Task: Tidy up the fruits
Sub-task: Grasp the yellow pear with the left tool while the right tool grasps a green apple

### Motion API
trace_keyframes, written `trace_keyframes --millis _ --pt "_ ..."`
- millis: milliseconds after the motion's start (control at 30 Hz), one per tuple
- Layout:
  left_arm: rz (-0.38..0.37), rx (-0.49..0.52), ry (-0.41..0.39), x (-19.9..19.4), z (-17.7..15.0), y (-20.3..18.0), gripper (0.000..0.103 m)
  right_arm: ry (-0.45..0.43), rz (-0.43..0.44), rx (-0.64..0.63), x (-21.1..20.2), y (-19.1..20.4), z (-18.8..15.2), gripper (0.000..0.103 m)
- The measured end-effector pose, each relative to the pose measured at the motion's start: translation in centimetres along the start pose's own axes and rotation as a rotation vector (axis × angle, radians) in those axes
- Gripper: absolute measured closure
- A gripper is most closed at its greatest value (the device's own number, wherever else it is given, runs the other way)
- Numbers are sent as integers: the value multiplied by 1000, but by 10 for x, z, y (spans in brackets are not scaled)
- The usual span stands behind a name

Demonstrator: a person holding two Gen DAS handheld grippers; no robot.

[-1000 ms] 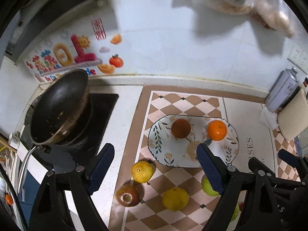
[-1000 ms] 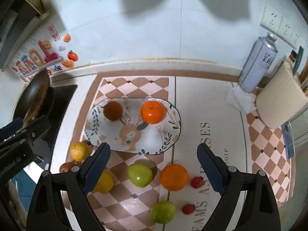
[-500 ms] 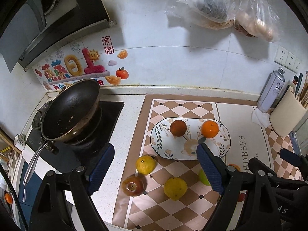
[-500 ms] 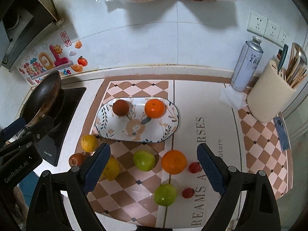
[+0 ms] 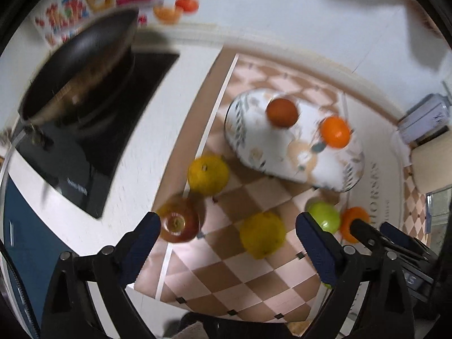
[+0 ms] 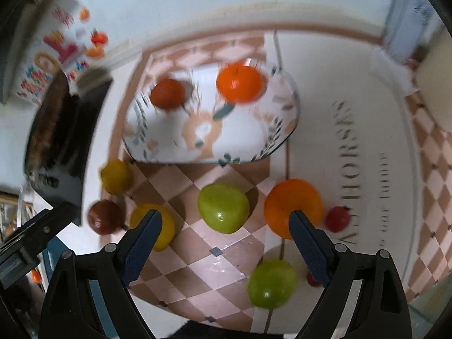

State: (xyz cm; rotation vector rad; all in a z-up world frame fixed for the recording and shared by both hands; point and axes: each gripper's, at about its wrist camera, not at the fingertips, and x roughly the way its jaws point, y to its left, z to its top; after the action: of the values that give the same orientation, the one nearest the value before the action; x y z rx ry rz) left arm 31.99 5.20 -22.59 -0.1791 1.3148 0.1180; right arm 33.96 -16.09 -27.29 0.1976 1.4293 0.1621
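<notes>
Pointing steeply down at the counter, the left gripper (image 5: 226, 228) is seen with its jaws wide apart, having just been opening, and nothing is clamped between them. The right gripper (image 6: 224, 227) is likewise spread, its jaws having just been closing slightly, with nothing pressed by the pads. On the oval floral-patterned plate (image 6: 262, 141) in the upper centre of the right wrist view, two fruits are counted: one dark brownish-orange round fruit (image 6: 168, 93) and one bright orange (image 6: 240, 83). Off the plate, on the checkered mat (image 6: 223, 265), are counted two yellow citrus fruits (image 6: 115, 176), one red apple (image 6: 104, 217), two green apples (image 6: 223, 207), one large orange (image 6: 293, 204) and two small red tomatoes (image 6: 337, 219). One black frying pan (image 5: 79, 65) is shown at upper left of the left wrist view.
</notes>
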Motion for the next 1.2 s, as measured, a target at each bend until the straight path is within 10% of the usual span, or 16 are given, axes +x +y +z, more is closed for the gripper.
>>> trace_keyframes --millis 400,800,1000,1200 --pt "7 -5 151 54 -4 -12 5 52 -125 -191 59 22 10 41" --pt "-65 24 260 102 -7 -30 11 60 -62 -168 48 -8 11 42" --pt "-125 46 237 101 3 -37 39 84 -55 -180 53 1 11 42" --pt "-195 11 266 109 10 -36 39 114 -42 -211 57 2 18 41"
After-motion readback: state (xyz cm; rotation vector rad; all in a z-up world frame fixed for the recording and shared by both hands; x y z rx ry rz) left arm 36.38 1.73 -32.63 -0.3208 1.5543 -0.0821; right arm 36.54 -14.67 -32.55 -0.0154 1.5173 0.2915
